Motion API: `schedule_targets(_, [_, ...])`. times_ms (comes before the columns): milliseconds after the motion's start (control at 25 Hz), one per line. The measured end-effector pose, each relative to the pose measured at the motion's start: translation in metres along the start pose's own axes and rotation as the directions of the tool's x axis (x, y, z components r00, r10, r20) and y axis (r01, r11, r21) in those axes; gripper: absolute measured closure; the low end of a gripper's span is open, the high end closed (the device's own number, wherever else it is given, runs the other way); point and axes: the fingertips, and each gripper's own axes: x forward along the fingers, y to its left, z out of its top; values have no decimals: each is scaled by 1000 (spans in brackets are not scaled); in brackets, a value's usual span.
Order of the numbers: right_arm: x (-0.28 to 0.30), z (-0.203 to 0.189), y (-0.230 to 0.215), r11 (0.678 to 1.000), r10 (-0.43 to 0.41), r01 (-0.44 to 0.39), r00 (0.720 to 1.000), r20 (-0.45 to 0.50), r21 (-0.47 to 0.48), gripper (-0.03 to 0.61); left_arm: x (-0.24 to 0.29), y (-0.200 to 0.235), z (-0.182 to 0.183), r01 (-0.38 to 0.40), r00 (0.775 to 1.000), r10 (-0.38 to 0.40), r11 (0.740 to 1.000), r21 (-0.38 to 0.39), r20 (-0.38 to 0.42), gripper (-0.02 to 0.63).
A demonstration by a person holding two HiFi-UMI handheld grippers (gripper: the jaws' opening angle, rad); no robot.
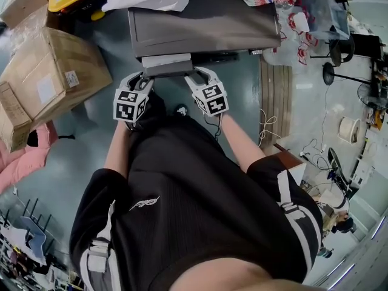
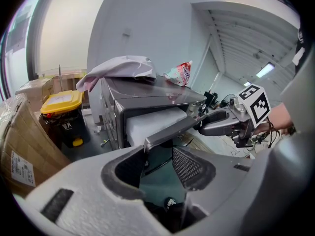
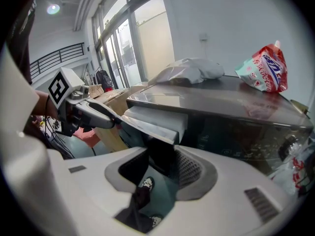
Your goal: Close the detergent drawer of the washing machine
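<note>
The washing machine [image 1: 200, 23] stands in front of me with its detergent drawer [image 1: 167, 61] pulled out toward me. The drawer shows a white body and a grey front panel [image 2: 172, 127]. My left gripper [image 1: 140, 76] is at the panel's left end and my right gripper [image 1: 197, 74] at its right end. In the left gripper view the left gripper [image 2: 157, 156] stands open, the panel's corner just above the gap. In the right gripper view the right gripper [image 3: 165, 163] is open too, under the panel's end [image 3: 157, 132]. I see no pad pressed on the panel.
Cardboard boxes [image 1: 51, 77] and a yellow-lidded bin [image 2: 61, 102] stand to the left of the machine. A white cloth [image 2: 123, 68] and a red-and-white bag [image 3: 263, 68] lie on its top. Cables [image 1: 267, 126] and clutter fill the floor at right.
</note>
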Motion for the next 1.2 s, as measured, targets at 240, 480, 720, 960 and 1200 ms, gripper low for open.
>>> schedule_targets(240, [4,4,-2,1000,2,-2,1000,-13,6,425,2,5,5,3,1000,-3,1000,0,-8,430])
schedule_targets(480, [10,8,-1,1000,-22,23,999,-36,4,425,4,11,6,44,999,-44,999,7,-32,431])
schedule_targets(720, [12,9,-5,997,-75,76,995,-65,19,425,8,12,10,142,987,-138,988,56,-80,443])
schedule_targets(960, [12,14,-4,994,-105,107,993,-52,25,423,5,13,14,199,976,-190,977,82,-106,454])
schedule_targets(1200, [7,13,-1,993,-115,116,993,-28,9,423,4,8,13,172,980,-156,977,125,-127,454])
